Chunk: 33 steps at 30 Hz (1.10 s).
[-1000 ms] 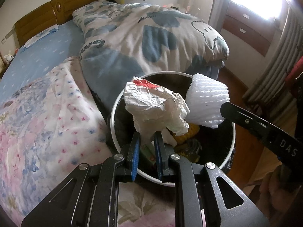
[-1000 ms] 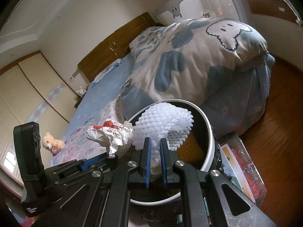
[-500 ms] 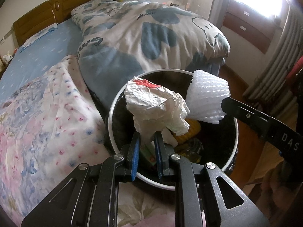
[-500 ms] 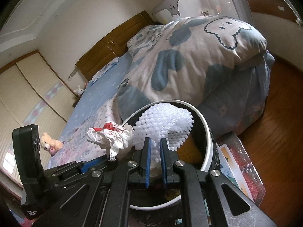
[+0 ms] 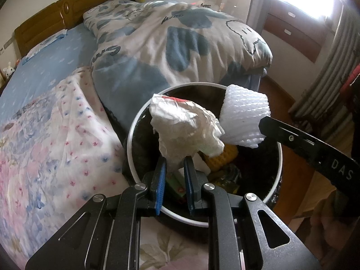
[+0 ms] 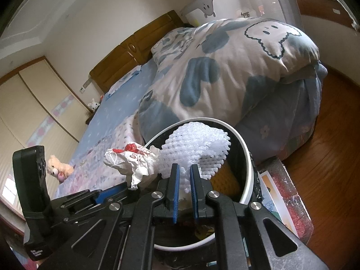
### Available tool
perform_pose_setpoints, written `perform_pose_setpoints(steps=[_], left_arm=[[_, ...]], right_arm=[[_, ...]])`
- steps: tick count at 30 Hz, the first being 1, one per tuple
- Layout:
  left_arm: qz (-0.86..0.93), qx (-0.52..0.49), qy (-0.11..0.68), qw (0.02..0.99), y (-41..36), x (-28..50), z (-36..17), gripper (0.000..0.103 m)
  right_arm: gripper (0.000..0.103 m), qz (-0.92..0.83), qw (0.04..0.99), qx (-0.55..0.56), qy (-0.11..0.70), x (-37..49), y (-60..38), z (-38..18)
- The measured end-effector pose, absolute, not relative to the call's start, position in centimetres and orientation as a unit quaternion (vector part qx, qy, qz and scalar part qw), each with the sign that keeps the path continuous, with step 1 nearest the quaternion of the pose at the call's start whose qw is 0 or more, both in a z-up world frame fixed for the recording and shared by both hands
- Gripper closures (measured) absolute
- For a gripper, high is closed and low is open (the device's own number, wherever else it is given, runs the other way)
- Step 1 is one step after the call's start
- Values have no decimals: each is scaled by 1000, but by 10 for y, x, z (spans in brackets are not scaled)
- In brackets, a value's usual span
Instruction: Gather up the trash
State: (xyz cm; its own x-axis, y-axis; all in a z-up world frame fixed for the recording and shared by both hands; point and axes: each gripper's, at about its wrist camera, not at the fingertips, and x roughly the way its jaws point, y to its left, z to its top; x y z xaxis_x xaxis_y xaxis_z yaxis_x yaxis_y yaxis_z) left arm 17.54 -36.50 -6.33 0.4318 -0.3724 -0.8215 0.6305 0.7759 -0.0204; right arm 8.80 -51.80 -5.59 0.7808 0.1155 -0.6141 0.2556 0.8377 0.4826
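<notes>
My left gripper (image 5: 175,160) is shut on a crumpled white plastic bag (image 5: 184,126) with red print, held over the round trash bin (image 5: 130,135), which has a white rim and a black liner. My right gripper (image 6: 184,168) is shut on a white foam fruit net (image 6: 198,148), also held over the bin (image 6: 245,173). The net (image 5: 244,119) and the right gripper's arm show at the right of the left wrist view. The bag (image 6: 132,159) and the left gripper's body show at the left of the right wrist view. Yellow netting (image 5: 222,157) and other rubbish lie inside the bin.
The bin stands against a bed with a floral sheet (image 5: 45,146) and a blue-and-cream duvet (image 5: 175,38). A wooden floor (image 6: 326,157) lies to the right. A printed mat (image 6: 283,202) lies beside the bin. A teddy bear (image 6: 57,168) sits on the bed's far side.
Both grippers have moved slightly forward over the bin, still holding the bag and the foam net. Their grips are unchanged.
</notes>
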Motion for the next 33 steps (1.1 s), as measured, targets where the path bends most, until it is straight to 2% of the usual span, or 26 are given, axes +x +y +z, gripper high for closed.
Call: perform_pose_setpoints(steps=[2,4,6,8,9,11,17,21,25,27,33], left_arm=[[-302,146,442,832,-365,175,-63,87],[-303,146,444,831,-364,175,-62,81],[-301,144,442,833,-363,174,-59,59],[-297,143,437,837,-360,171,-57,51],[-296,142,436,838,-357,170,-56,50],[-294,139,437,839,-353,169,-54,47],[-280,118,437,847,-326,161,-50,43],[-271,98,433,854,-302,149,-46,41],[-259,74,420,867,-273,132,-39,40],[-250,60,412,874,-256,123,-36,35],[-225,30,387,894,-213,98,-28,31]], right_arm=[[91,-39,900,282,330,89,-518,-56],[90,-37,898,284,333,89,-519,-56],[89,-36,897,285,336,90,-519,-57],[84,-38,897,285,336,91,-519,-56],[75,-40,897,285,335,90,-519,-55],[66,-39,898,289,329,86,-519,-54],[50,-45,902,289,317,75,-514,-46],[32,-47,905,288,310,65,-506,-42],[28,-48,908,284,305,53,-493,-38],[22,-44,910,281,303,47,-483,-36],[13,-35,919,261,292,27,-449,-30]])
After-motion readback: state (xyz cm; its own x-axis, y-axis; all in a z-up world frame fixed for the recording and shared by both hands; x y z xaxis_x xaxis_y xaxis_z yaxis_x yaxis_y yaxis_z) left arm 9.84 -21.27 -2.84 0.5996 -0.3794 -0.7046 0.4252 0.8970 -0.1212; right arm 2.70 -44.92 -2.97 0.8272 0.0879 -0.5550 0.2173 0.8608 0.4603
